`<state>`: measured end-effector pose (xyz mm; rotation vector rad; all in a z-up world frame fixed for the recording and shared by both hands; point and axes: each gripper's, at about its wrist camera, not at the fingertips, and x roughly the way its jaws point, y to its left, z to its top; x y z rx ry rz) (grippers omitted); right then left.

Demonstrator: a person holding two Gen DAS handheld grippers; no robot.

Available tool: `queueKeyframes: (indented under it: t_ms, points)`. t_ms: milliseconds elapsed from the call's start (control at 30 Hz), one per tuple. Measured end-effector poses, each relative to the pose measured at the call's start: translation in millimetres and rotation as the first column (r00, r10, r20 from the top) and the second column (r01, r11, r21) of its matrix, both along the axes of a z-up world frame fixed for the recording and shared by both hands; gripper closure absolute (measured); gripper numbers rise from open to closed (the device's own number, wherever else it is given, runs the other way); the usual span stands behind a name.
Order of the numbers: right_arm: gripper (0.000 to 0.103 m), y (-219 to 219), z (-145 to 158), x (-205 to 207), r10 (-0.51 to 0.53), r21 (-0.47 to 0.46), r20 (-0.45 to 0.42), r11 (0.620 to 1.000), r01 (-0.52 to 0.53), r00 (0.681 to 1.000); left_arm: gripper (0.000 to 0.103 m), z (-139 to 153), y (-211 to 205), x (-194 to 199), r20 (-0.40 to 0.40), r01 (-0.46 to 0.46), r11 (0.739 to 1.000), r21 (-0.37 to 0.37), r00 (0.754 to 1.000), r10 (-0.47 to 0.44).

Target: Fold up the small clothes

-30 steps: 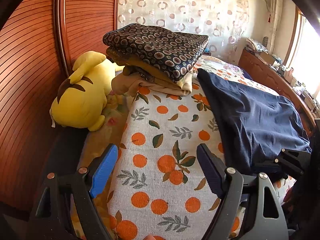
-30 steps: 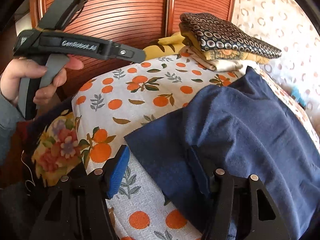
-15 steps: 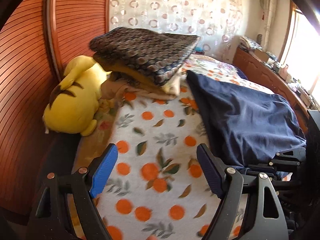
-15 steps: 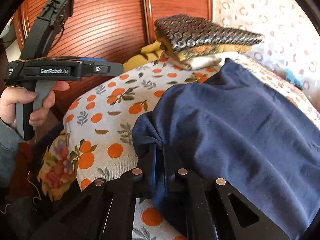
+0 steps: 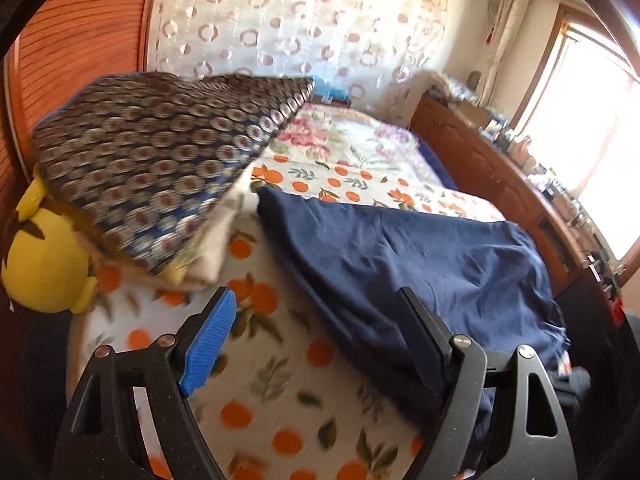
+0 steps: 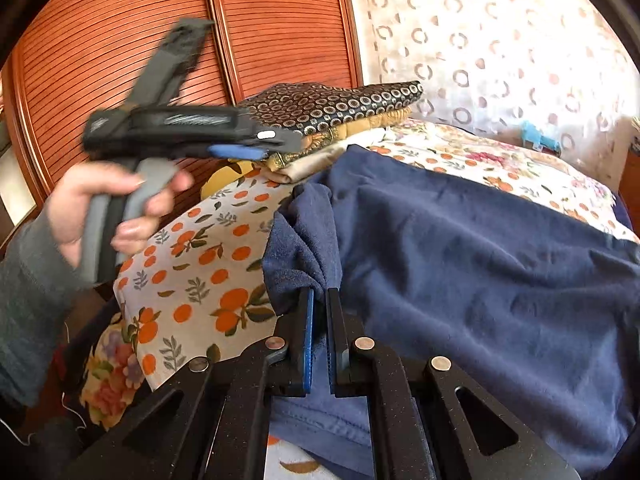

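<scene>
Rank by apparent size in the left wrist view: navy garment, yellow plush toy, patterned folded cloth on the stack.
1. navy garment
2. patterned folded cloth, close behind; it sits nearer the lens, so this ranking is unsure.
3. yellow plush toy, partly hidden.

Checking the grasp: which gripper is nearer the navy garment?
Right. The right gripper is shut on the navy garment, pinching its bunched edge; the left gripper hangs open beside it.

The left tool [image 5: 316, 336] hovers wide open above the bed [image 5: 280, 392]. A navy garment [image 5: 432, 264] lies right of the folded stack [image 5: 160, 168], whose left side touches 1 yellow plush [image 5: 44, 264].
</scene>
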<state>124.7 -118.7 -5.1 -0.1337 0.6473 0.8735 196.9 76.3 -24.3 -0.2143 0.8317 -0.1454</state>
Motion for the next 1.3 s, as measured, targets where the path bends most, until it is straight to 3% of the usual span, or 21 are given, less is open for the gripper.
queueKeyframes:
  t_ms: [200,300,367,433,533,800,967,1300]
  points:
    - [0.098,-10,-4,-13,-0.009,0.008,0.003,1.0,0.009,1.0,0.022,-17,-20,41,-0.065,-0.022,1.0,0.012,0.998,0.023]
    - [0.098,-14,-5,-13,-0.016,0.021,-0.003,1.0,0.016,1.0,0.033,-27,-24,54,-0.109,-0.031,0.999,-0.034,0.994,0.027]
    - [0.098,-17,-5,-11,-0.02,0.029,-0.008,0.999,0.021,1.0,0.043,-32,-31,59,-0.124,-0.023,0.999,-0.033,0.992,0.019]
    - [0.098,-20,-6,-11,-0.023,0.039,-0.013,0.999,0.024,1.0,0.067,-36,-36,61,-0.135,-0.011,0.999,-0.037,0.991,0.006]
    - [0.098,-22,-7,-10,-0.029,0.049,-0.015,0.998,0.029,0.999,0.092,-36,-43,63,-0.137,-0.016,1.0,-0.026,0.99,0.013]
    - [0.099,-63,-4,-15,-0.094,0.12,-0.001,0.988,0.093,0.996,0.095,22,-108,48,0.001,0.076,0.996,0.053,0.997,-0.076]
    - [0.099,-120,7,-26,-0.198,0.17,0.018,0.967,0.192,0.98,0.095,63,-186,50,0.067,0.202,0.977,0.074,0.976,-0.207]
    - [0.099,-235,12,-48,-0.43,0.188,0.03,0.889,0.418,0.902,0.095,70,-337,81,0.042,0.38,0.918,0.115,0.921,-0.386]
